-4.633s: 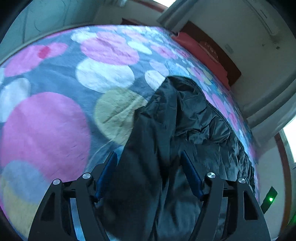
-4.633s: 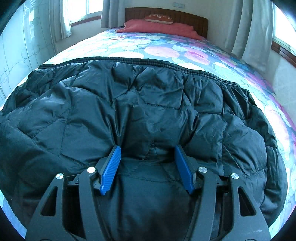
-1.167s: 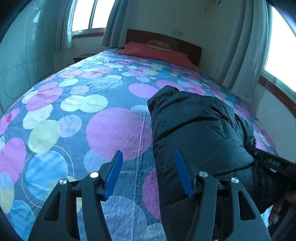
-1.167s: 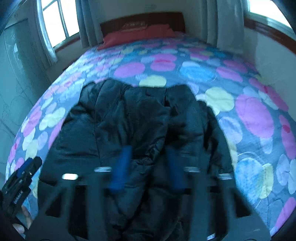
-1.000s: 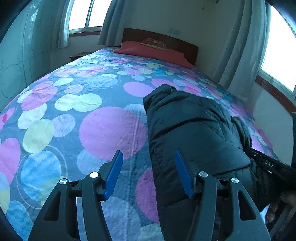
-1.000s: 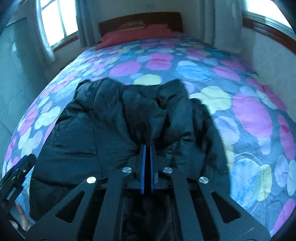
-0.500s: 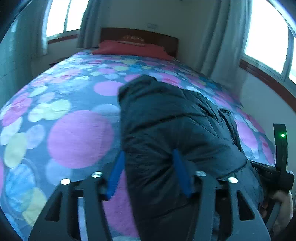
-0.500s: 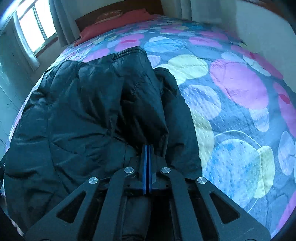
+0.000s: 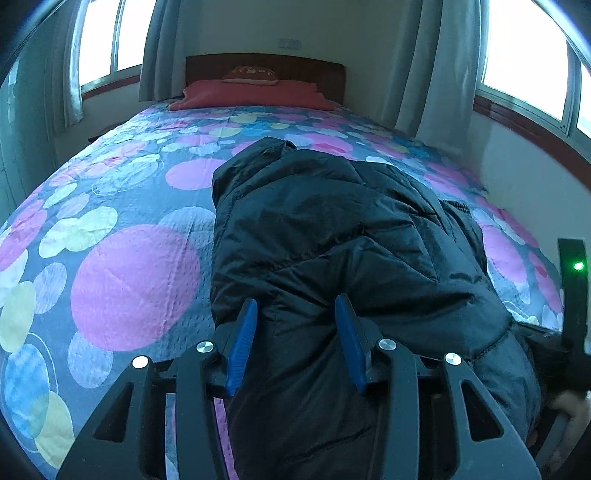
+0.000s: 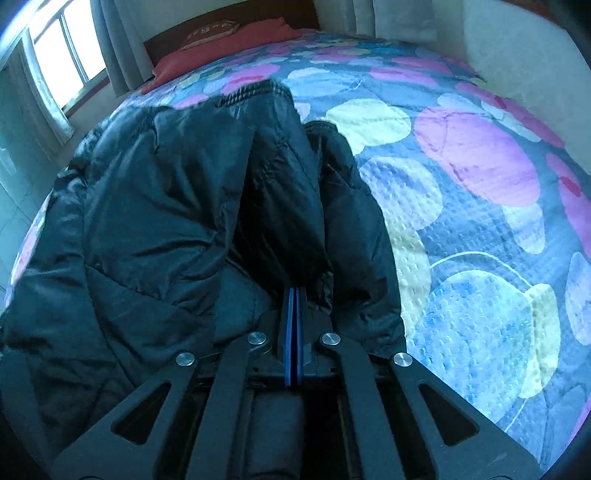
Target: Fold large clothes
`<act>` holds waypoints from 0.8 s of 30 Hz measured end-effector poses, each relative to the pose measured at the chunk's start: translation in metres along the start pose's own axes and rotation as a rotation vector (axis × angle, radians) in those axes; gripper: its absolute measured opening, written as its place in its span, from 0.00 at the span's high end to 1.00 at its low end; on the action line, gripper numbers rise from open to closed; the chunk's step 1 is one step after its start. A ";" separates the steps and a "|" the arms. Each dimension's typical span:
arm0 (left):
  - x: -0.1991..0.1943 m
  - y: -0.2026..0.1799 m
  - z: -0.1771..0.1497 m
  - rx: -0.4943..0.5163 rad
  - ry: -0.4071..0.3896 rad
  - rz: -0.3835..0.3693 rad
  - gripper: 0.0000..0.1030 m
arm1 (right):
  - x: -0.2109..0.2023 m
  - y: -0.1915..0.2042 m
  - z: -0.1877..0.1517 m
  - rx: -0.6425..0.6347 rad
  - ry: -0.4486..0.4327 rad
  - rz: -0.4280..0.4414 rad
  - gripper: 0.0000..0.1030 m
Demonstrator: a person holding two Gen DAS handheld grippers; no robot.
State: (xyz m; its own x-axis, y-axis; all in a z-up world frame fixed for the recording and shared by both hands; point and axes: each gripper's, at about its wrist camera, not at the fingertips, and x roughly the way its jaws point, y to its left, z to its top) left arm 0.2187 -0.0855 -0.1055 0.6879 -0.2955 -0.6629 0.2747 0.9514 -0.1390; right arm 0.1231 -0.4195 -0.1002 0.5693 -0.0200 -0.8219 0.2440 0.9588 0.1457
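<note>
Here, puffy quilted black jacket [image 9: 332, 236], dimpled circle-print bedspread [image 9: 133, 280]

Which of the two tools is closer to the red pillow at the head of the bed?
Hard to say; neither is near. The left tool and the right tool both sit on the black jacket at the foot end, far from the red pillow.

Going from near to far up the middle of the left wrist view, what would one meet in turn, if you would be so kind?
left gripper → black padded jacket → spotted bedspread → red pillow → dark wooden headboard → wall
</note>
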 end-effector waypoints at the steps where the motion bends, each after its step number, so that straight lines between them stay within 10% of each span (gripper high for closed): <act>1: -0.001 0.001 0.000 0.001 0.001 -0.003 0.58 | -0.006 -0.001 0.000 0.011 -0.005 0.004 0.99; 13: -0.024 0.015 0.009 -0.077 -0.005 -0.057 0.58 | -0.069 0.022 0.022 -0.016 -0.121 0.040 0.66; 24: -0.017 0.041 0.017 -0.204 0.025 -0.059 0.56 | -0.038 0.027 0.046 0.042 -0.065 0.129 0.59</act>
State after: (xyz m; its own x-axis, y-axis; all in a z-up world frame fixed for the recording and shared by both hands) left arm 0.2290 -0.0429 -0.0874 0.6568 -0.3518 -0.6670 0.1705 0.9309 -0.3230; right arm 0.1441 -0.4060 -0.0400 0.6470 0.0831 -0.7579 0.1975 0.9419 0.2718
